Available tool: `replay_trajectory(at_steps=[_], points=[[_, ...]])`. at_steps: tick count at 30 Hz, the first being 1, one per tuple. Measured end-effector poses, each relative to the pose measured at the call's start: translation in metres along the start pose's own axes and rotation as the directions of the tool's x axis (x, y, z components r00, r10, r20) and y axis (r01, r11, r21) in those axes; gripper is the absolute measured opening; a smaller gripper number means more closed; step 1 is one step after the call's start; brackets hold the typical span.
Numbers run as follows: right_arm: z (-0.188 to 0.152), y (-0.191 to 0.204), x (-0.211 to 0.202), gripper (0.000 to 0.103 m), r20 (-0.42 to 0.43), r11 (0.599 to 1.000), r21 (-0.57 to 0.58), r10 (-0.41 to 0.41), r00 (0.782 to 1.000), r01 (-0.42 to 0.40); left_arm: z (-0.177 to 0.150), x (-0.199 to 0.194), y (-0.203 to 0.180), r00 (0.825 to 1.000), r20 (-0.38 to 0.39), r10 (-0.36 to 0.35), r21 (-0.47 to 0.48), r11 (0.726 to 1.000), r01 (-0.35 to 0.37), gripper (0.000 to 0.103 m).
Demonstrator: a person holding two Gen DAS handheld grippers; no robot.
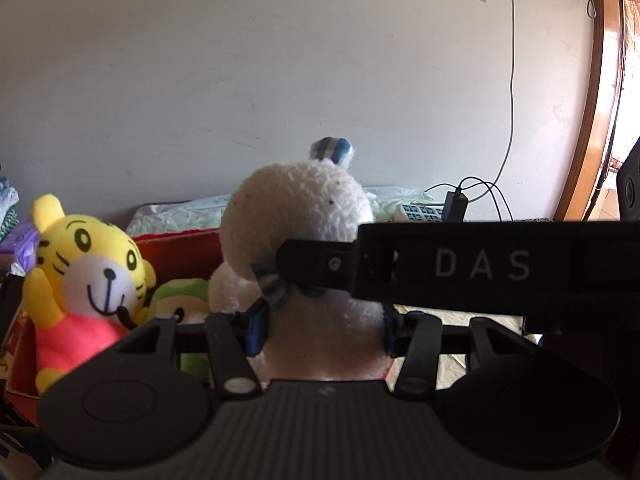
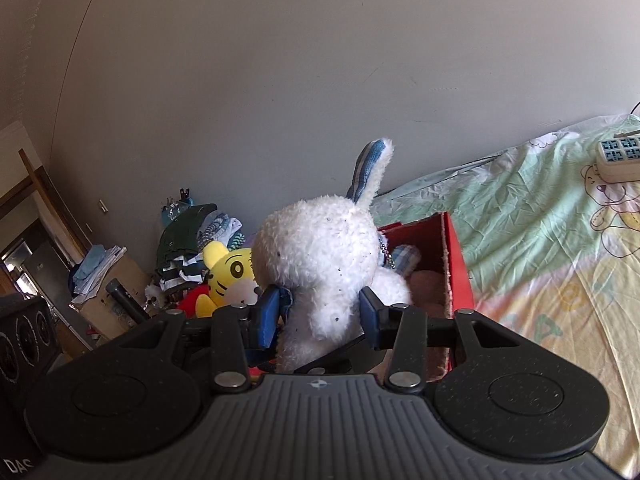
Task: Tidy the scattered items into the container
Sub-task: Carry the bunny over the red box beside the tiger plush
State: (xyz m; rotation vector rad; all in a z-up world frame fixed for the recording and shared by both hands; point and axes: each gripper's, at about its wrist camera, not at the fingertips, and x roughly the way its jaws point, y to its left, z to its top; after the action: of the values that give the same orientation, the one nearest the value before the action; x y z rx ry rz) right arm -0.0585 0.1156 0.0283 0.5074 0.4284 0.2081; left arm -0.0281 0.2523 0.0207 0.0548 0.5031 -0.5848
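White fluffy rabbit plush (image 2: pixel 320 256), upright, back to camera, one blue-checked ear raised, blue bow at neck, over red cardboard box (image 2: pixel 454 264) on bed. Yellow tiger plush (image 1: pixel 88 276), red shirt, upright beside it; green plush (image 1: pixel 182 294) between them.

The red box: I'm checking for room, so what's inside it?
In the red box sit the white plush rabbit, held by both claws, and something pinkish; the floor beneath is hidden.

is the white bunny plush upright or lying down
Upright: the white bunny plush has its head above its body, ear pointing up, over the red box.
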Motion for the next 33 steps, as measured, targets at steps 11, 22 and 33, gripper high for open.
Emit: replay_trajectory(at_steps=[11,22,33], points=[[-0.001,0.028,0.046,0.046,-0.036,0.998,0.006,0.064,0.997,-0.064,0.001,-0.008,0.05,0.997,0.0,0.08,-0.013,0.997,-0.08,0.052],[-0.012,0.033,0.082,0.046,-0.106,0.993,0.079,0.094,0.99,-0.086,-0.008,0.004,0.081,0.989,-0.073,0.132,-0.025,0.991,-0.134,0.052],[-0.025,0.029,0.101,0.045,-0.199,0.982,0.157,0.135,0.971,-0.104,-0.024,0.009,0.095,0.975,-0.124,0.183,0.012,0.983,-0.183,0.055]])
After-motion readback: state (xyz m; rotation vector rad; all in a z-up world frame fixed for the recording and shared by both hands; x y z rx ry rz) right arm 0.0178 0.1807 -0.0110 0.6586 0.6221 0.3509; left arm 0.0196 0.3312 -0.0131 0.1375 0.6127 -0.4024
